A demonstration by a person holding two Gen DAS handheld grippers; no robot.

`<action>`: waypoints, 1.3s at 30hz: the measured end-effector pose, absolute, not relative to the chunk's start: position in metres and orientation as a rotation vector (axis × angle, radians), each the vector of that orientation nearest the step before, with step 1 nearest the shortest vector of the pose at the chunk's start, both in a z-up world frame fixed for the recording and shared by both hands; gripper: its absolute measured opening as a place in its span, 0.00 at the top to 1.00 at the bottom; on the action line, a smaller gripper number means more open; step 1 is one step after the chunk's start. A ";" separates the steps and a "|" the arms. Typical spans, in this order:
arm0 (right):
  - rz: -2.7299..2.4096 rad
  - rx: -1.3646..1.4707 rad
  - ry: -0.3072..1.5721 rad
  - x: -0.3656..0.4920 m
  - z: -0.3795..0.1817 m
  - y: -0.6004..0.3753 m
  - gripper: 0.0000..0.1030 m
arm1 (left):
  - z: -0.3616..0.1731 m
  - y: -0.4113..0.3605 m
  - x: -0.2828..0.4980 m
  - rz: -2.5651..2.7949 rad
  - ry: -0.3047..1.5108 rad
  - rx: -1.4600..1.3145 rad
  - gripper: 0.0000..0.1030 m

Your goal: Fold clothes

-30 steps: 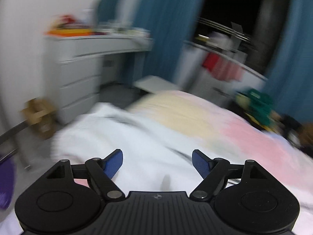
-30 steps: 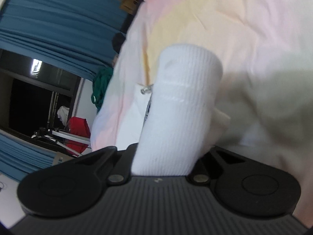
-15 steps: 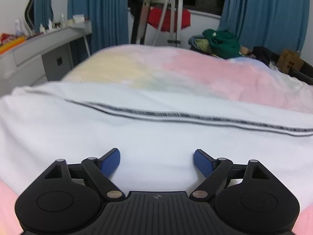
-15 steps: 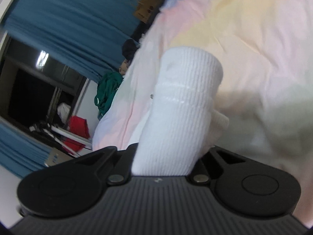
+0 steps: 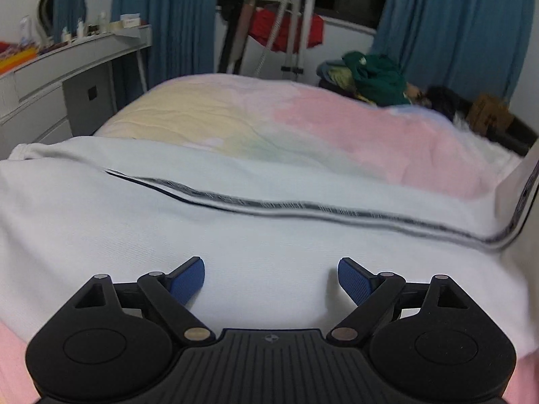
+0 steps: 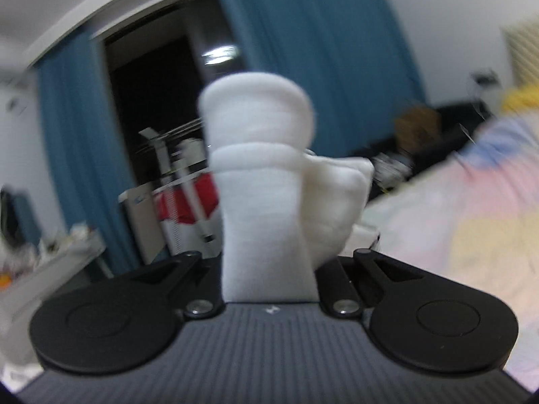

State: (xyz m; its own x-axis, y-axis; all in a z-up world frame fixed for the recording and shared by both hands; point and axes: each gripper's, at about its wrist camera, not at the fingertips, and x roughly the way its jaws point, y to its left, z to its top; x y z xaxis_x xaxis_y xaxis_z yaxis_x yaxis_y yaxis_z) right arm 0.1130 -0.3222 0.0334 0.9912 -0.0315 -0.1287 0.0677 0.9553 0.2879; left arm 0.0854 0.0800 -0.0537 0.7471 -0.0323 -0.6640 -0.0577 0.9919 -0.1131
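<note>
The bed [image 5: 353, 128] carries everything here, under a quilt [image 5: 209, 114] of pale yellow, pink and a little blue. A white garment [image 5: 269, 235] with a dark striped band lies spread flat directly on the quilt, across its near end. Beyond the garment, at the bed's far right corner, sits a heap of green clothing [image 5: 377, 77] (whether it touches the quilt is unclear).

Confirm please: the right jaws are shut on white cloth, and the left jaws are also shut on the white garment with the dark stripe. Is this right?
Not fully. The left gripper is open: the left wrist view shows its blue pads apart above the white garment, holding nothing. The rest holds: in the right wrist view the right gripper is shut on the white cloth.
</note>
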 end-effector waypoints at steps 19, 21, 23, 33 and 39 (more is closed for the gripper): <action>0.237 -0.212 0.574 0.115 -0.085 -0.105 0.73 | -0.033 0.132 0.094 -0.001 0.605 -0.291 0.15; 0.306 -0.160 0.614 0.111 -0.076 -0.111 0.57 | -0.035 0.135 0.092 -0.024 0.606 -0.331 0.15; 0.385 -0.111 0.655 0.103 -0.068 -0.115 0.36 | -0.035 0.136 0.089 -0.058 0.601 -0.364 0.15; 0.558 0.203 0.715 0.042 -0.037 -0.181 0.31 | -0.033 0.100 0.068 -0.139 0.528 -0.241 0.14; 0.391 0.253 0.638 0.050 -0.032 -0.210 0.31 | -0.039 0.082 0.055 -0.168 0.504 -0.156 0.13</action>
